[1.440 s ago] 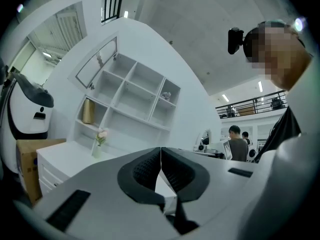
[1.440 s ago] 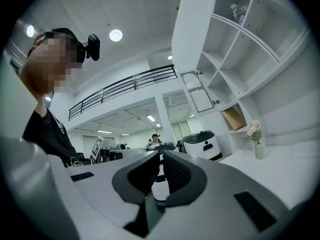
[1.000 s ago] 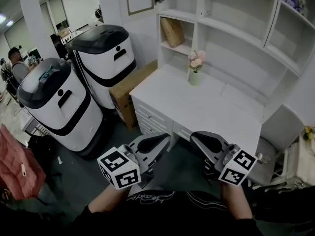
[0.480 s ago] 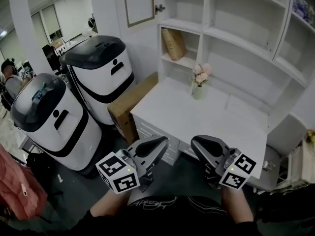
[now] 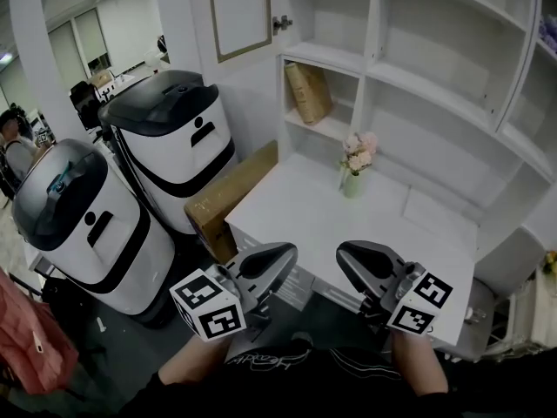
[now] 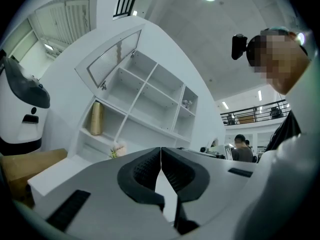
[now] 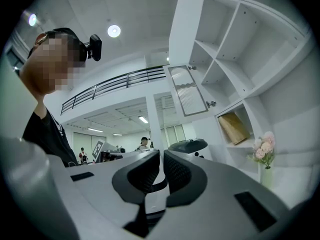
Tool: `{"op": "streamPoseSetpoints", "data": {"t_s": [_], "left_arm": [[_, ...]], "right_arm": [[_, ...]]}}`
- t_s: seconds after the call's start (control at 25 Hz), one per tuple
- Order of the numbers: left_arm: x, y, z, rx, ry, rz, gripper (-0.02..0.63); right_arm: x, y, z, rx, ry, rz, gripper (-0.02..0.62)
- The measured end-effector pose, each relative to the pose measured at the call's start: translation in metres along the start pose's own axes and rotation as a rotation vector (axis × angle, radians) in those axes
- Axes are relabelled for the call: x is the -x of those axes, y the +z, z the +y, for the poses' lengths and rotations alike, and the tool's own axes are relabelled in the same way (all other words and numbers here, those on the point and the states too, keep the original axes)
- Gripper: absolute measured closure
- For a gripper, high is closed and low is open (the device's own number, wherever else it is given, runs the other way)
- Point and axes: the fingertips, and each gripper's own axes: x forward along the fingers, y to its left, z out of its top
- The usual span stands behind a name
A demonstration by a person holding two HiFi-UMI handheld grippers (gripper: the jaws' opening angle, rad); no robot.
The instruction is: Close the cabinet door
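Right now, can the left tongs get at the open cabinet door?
Probably, with a reach up: the left tongs sit low by the desk's near edge, the cabinet door hangs open high ahead, only air between.

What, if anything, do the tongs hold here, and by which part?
Nothing. The left tongs and right tongs are both shut and empty, well away from the open white framed cabinet door.

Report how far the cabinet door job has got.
Done: nothing; the cabinet door stands open beside the shelves. In hand: left claw and right claw, both shut and empty, are held low before the desk, apart from the door. To do: reach it and swing it shut.
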Motion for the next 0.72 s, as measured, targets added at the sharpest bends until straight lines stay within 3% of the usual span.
{"op": "streamPoseSetpoints", "data": {"t_s": [0.44, 0.72], "left_arm": [[-0.084, 0.051, 0.094, -0.026, 0.097, -0.047, 0.583], [-0.094, 0.071, 0.156, -0.029, 0.208, -0.076, 0.583]], "right_arm": [[-0.058, 0.045, -0.117, -0.011, 0.12, -0.017, 0.541], [-0.086, 0.038, -0.168, -0.069, 0.154, -0.019, 0.541]]}}
